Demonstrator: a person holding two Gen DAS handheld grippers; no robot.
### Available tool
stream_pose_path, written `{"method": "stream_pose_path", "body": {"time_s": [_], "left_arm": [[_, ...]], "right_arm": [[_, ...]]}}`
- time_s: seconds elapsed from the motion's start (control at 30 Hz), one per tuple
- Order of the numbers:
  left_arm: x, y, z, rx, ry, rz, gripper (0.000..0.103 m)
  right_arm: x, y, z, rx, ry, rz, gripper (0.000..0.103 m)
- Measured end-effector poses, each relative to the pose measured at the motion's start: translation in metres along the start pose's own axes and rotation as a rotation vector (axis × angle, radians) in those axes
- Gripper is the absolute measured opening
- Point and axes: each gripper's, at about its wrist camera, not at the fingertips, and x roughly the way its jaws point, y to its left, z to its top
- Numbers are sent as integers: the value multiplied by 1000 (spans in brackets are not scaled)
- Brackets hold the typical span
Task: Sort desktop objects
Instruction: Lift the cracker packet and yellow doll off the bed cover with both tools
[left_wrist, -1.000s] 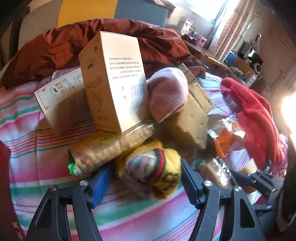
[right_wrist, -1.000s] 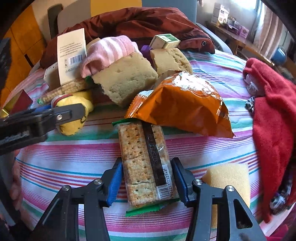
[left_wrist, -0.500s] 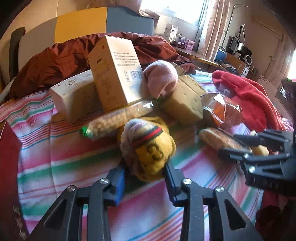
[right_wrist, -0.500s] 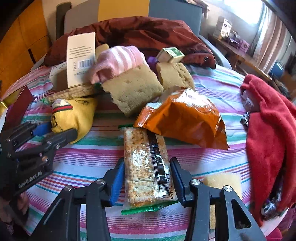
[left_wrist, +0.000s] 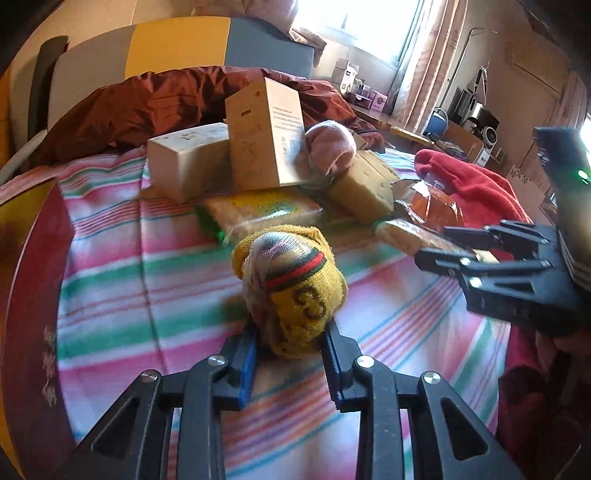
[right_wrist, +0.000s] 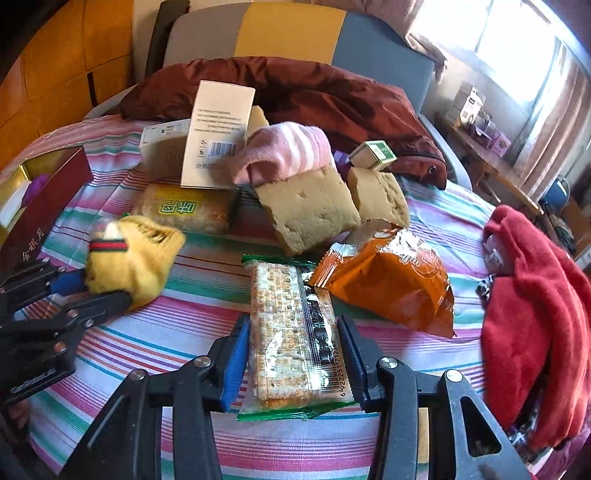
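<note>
On the striped cloth (left_wrist: 129, 266) my left gripper (left_wrist: 291, 339) is shut on a rolled yellow sock (left_wrist: 295, 280) with a red-green band, its blue pads pressing the sock's lower end. The right wrist view has the same sock (right_wrist: 136, 251) at the left, in the left gripper (right_wrist: 85, 291). My right gripper (right_wrist: 293, 328) is shut on a clear packet of crackers (right_wrist: 288, 314), pads on both long sides. In the left wrist view the right gripper (left_wrist: 454, 247) holds the cracker packet (left_wrist: 406, 236) at the right.
A pile stands behind: white cartons (right_wrist: 218, 136), a pink sock (right_wrist: 288, 151), two tan sponges (right_wrist: 306, 206), a yellow-label biscuit pack (right_wrist: 184, 210), an orange snack bag (right_wrist: 391, 280). A dark red open box (right_wrist: 48, 199) lies left, a red cloth (right_wrist: 535, 314) right, a maroon jacket (right_wrist: 295, 92) behind.
The left jaws closed on the yellow sock and drew it out of the pile toward the near left. The right gripper pulled the cracker packet slightly away from the orange bag.
</note>
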Motion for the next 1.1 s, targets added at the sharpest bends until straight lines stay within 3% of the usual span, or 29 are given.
{"method": "stream_pose_path", "body": {"time_s": [0.13,0.37,0.53,0.63,0.73,0.83,1.1], "left_arm": [[-11,-1,-9,3,-15,1,34],[-14,-6,-4,-24,-9,-9,53],[2,-5,6,-33,11,10,52],[6,-9,6,7,10,36,43],[5,-3,4,-22,-1,20,37],[2,1,2,-42,-7,6,35],[-3,4,-1,-51,-14,-14,34]], "right_arm": [[0,-2,1,9,2,2,47],[1,-2,1,7,3,-1,47],[0,-3,2,7,-8,-17,47],[-1,-1,2,-9,-18,-41,47],[-4,1,3,-28,-34,-58,45],[-7,2,4,-41,-51,-89,27],[-3,-12,5,32,-30,-47,29]]}}
